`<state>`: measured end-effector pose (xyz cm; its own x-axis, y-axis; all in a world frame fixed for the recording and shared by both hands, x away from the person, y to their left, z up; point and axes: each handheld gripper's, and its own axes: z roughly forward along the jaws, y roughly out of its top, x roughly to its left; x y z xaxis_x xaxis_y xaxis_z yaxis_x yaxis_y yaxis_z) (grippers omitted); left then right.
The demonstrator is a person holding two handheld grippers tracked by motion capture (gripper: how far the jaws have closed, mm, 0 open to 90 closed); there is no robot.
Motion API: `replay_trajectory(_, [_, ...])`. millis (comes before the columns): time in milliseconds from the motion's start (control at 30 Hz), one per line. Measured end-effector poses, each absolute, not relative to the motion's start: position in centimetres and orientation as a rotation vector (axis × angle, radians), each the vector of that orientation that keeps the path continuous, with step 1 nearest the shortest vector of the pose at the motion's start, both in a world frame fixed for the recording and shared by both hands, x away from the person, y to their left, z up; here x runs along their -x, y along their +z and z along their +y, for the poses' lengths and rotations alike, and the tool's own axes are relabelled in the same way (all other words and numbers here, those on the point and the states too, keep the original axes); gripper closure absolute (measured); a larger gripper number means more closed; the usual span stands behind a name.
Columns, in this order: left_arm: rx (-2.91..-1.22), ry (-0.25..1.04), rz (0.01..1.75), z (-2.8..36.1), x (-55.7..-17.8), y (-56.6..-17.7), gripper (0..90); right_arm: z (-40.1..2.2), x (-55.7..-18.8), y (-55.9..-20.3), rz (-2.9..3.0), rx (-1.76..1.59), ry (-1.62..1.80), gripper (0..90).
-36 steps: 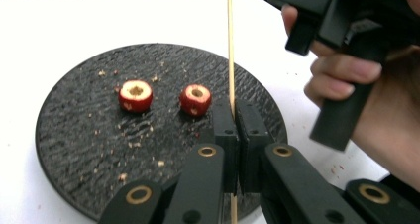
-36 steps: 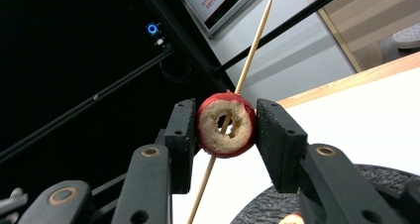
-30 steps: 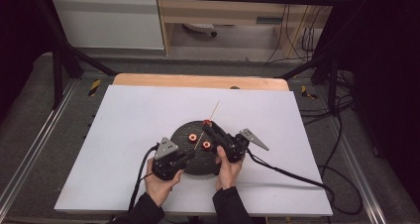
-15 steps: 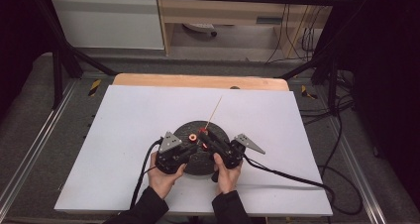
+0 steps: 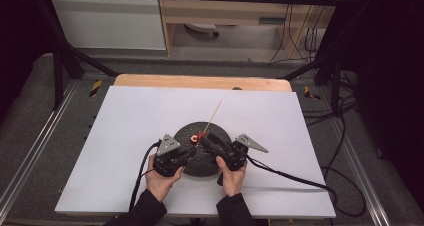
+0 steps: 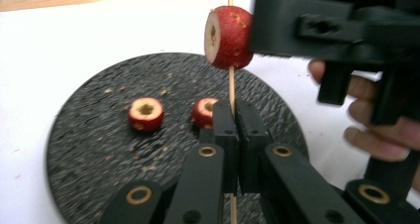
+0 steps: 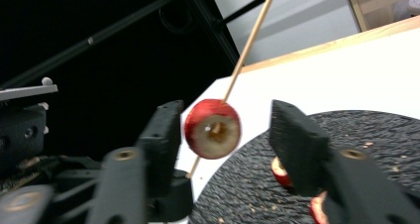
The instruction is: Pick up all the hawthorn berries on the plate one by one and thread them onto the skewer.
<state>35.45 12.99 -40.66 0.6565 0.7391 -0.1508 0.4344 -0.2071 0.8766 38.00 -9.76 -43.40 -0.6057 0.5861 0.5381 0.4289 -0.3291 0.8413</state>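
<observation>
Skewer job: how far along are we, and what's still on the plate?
One red fruit piece is already threaded on the skewer, which the left gripper clamps. The right gripper has just been opening around that piece, pads clear. Two pieces remain on the black plate.

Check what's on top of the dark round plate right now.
Two red fruit rings and crumbs lie on the plate. A third ring hangs above it on the skewer. The left gripper covers the plate's near part.

White table [image 5: 125, 136] open all round; dark plate [image 5: 200, 161] under grippers.
</observation>
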Motion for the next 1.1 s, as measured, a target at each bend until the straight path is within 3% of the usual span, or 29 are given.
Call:
replay_trajectory(233, [-1.891,0.382,0.928,15.3,-35.1,-41.1,88.1,-11.3,-38.5,-42.6,1.849,-1.321,1.953,20.3])
replay_trajectory(400, [-1.914,0.372,0.933,17.0,-34.6,-41.6,88.1,-12.2,-38.7,-42.6,1.964,-1.315,1.847,10.0])
replay_trajectory(600, [-1.961,0.361,0.920,19.1,-33.7,-42.5,88.1,-12.6,-38.9,-43.1,2.107,-1.283,1.702,7.1])
replay_trajectory(1100, [-2.016,0.338,0.915,22.5,-32.6,-43.5,88.1,-11.9,-41.4,-40.9,2.407,-1.196,1.339,11.2])
